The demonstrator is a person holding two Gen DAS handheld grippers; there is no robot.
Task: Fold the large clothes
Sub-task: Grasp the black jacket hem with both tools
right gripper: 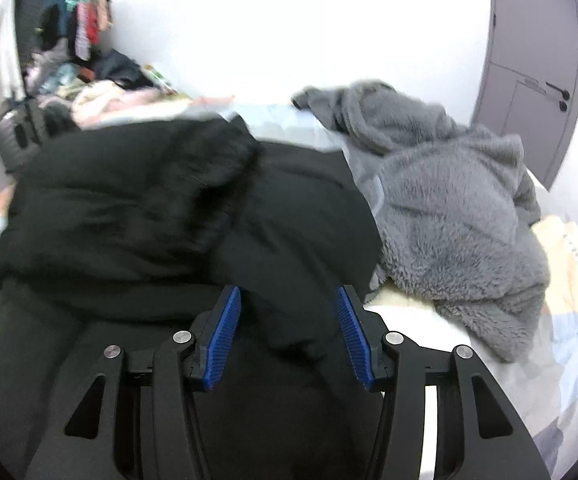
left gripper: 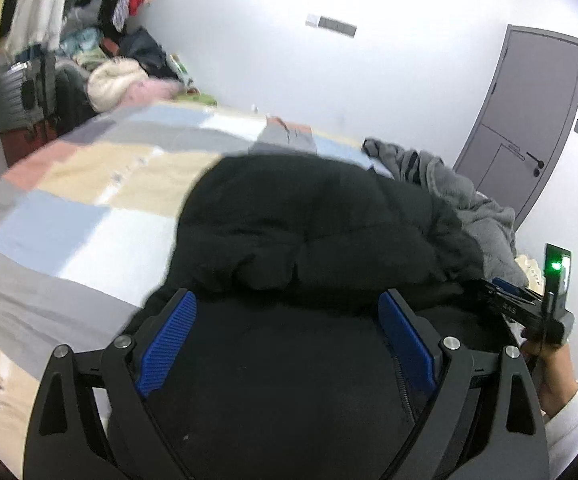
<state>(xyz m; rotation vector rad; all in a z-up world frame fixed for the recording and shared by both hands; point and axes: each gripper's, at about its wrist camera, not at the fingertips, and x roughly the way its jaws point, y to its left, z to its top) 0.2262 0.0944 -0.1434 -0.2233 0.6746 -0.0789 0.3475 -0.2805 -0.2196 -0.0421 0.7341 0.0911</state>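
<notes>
White walls and a grey door [left gripper: 529,120] frame a bedroom, seen first from my left wrist: a bed [left gripper: 89,208] with a pastel patchwork cover fills the middle, and a heap of loose clothes [left gripper: 121,76] sits at its far left corner under a rail of hanging garments. My left gripper [left gripper: 287,334] has its jaws wide apart, holding nothing, and the black padded jacket [left gripper: 309,216] lies directly under and ahead of them, bunched into a thick mound that runs away from me toward the far edge. A zip edge shows just inside my right-hand pad. My right gripper [left gripper: 529,308] enters at the far right edge, touching the jacket's right side, with my hand in a white sleeve behind it. From the right wrist, my right gripper [right gripper: 289,336] also has its jaws apart, and a fold of the black padded jacket [right gripper: 149,208] hangs between the blue pads [right gripper: 223,340] without being pinched. Most of the jacket lies to the left of these jaws and ahead. A grey fleece garment [right gripper: 449,208] lies crumpled just to the right, touching the jacket's right edge, and I judge it could be dragged along or block a fold toward that side. Both views are blurred, so I cannot make out the jacket's sleeves or hem. Both grippers are about equally near the jacket.
</notes>
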